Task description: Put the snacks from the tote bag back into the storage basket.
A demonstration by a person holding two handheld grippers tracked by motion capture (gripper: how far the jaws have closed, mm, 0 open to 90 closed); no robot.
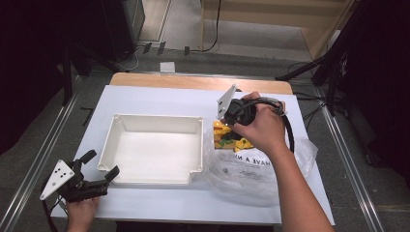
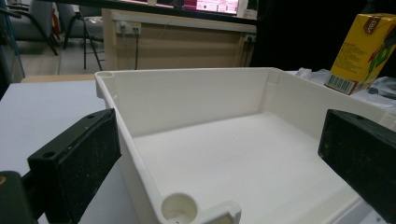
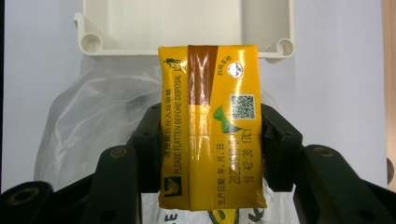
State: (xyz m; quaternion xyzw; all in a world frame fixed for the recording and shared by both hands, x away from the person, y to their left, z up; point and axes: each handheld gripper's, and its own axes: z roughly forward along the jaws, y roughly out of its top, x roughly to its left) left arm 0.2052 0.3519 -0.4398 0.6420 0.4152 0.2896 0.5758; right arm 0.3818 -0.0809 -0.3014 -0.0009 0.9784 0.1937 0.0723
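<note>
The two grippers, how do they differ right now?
The right gripper is shut on a yellow carton, while the left gripper stands open with nothing held. The right one is raised above the plastic bag beside the white tray; the left one sits low at the tray's near left corner. Both have black jaws and a grey three-cornered plate.

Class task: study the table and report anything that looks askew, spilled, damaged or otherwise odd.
Nothing is spilled or broken. The yellow drink carton is intact and clamped squarely in the right gripper above the crumpled clear plastic bag. The white tray sits flat and empty, and the left gripper waits open at its near corner.
</note>
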